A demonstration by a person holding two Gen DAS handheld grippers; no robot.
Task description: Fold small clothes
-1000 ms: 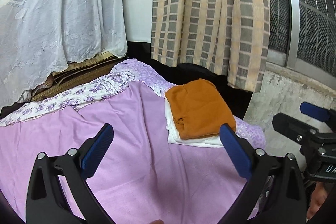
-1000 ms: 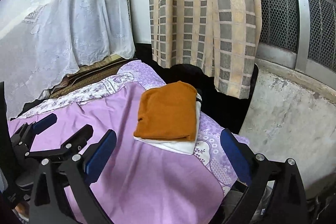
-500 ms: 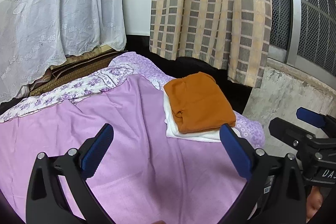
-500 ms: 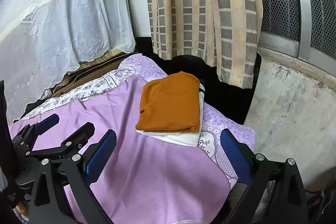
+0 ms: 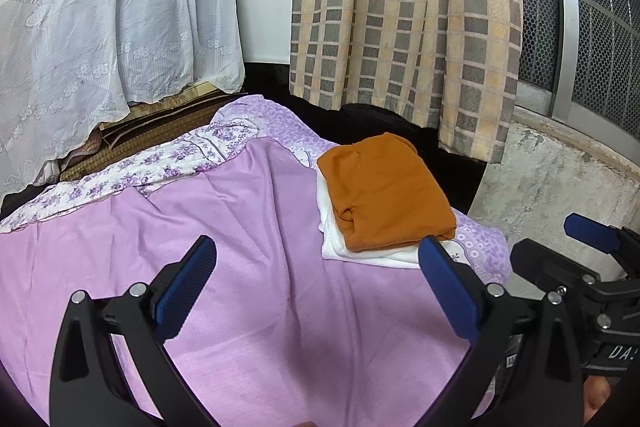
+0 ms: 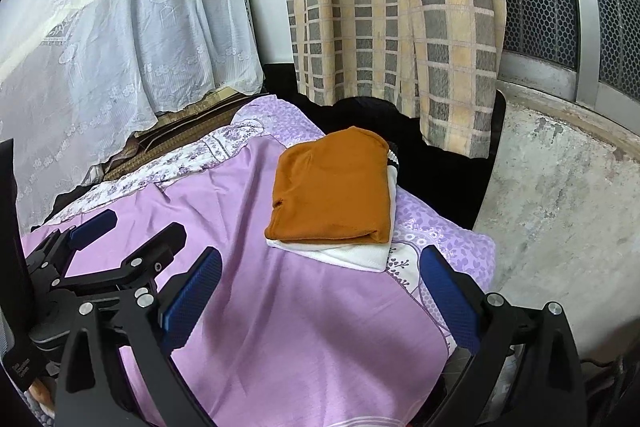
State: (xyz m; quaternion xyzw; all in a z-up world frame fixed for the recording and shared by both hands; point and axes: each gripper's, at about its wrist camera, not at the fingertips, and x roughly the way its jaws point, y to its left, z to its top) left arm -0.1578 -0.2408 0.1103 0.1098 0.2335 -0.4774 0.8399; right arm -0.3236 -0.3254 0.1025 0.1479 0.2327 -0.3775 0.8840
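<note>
both hand-held grippers — left (image 5: 316, 287), right (image 6: 320, 291) — gaped wide, empty | orange garment (image 6: 332, 187) folded atop white one (image 6: 352, 253), far right of bed (image 6: 300, 327) | I judged: leave stack square, fetch next piece

My left wrist camera looks forward and slightly down along the left hand-held gripper (image 5: 316, 279), from above the near part of the bed (image 5: 260, 307), toward the checked curtain (image 5: 404, 19). My right wrist camera faces the same way over the right hand-held gripper (image 6: 320, 287), set a little right. Both share the curtain and the folded orange garment (image 6: 334, 187) just below it, at middling range.
</note>
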